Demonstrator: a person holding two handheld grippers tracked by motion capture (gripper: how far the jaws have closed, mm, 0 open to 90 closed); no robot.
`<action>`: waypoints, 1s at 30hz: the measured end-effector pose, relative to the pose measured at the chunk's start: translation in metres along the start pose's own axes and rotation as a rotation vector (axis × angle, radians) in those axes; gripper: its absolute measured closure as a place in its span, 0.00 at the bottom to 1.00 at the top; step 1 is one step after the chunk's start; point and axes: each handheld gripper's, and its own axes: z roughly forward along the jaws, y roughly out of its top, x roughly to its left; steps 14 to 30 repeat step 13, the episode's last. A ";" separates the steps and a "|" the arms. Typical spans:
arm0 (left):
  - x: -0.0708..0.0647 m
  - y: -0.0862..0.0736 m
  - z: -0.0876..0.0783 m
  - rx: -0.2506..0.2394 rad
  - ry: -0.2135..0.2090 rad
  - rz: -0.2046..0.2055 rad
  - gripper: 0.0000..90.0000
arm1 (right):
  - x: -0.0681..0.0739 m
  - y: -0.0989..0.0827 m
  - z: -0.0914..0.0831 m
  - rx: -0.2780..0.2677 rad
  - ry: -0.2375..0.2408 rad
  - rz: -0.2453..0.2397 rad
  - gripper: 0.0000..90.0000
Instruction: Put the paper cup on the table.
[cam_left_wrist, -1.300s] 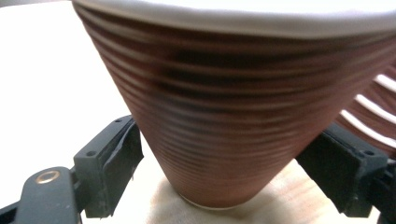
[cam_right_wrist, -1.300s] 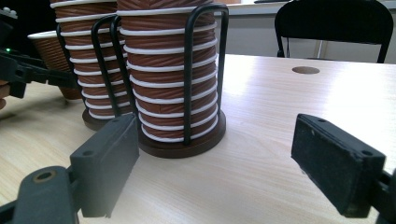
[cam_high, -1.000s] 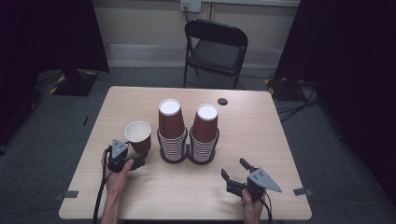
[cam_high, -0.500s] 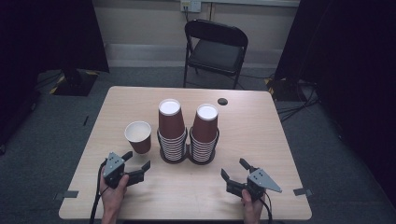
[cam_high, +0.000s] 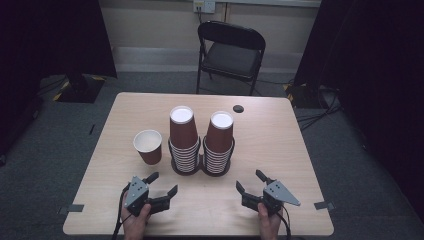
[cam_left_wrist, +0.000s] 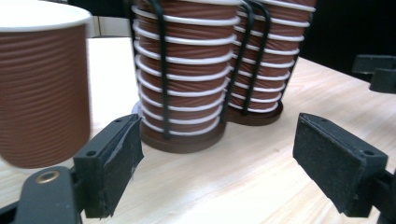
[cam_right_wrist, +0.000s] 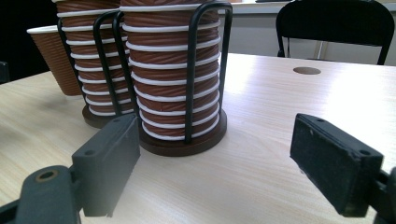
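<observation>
A single brown ribbed paper cup (cam_high: 148, 146) stands upright on the table, left of two tall stacks of the same cups. The left stack (cam_high: 182, 140) and right stack (cam_high: 220, 142) sit in a black wire holder. My left gripper (cam_high: 163, 183) lies open near the front edge, below the single cup and apart from it. In the left gripper view the cup (cam_left_wrist: 42, 88) is at the left, beyond the open gripper (cam_left_wrist: 215, 154), with nothing between the jaws. My right gripper (cam_high: 249, 180) rests open at the front right; its own view faces the stacks (cam_right_wrist: 173, 74) over the open gripper (cam_right_wrist: 215, 158).
A small dark round grommet (cam_high: 238, 108) sits near the table's far edge. A black folding chair (cam_high: 231, 47) stands behind the table. Bare wood (cam_high: 280, 150) lies right of the stacks and along the front. Dark curtains flank the room.
My left gripper was up at the single cup a second ago; it has drawn back toward the front edge, open, leaving the cup standing. The right gripper has not moved.
</observation>
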 end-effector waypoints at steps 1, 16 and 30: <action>-0.006 -0.003 0.003 0.010 0.014 0.018 0.17 | 0.000 0.000 0.000 0.002 -0.001 -0.001 0.17; -0.018 -0.009 0.003 -0.027 0.068 0.075 0.17 | 0.000 0.003 0.009 0.126 -0.044 0.015 0.17; -0.018 -0.009 0.003 -0.027 0.068 0.075 0.17 | 0.000 0.003 0.009 0.126 -0.044 0.015 0.17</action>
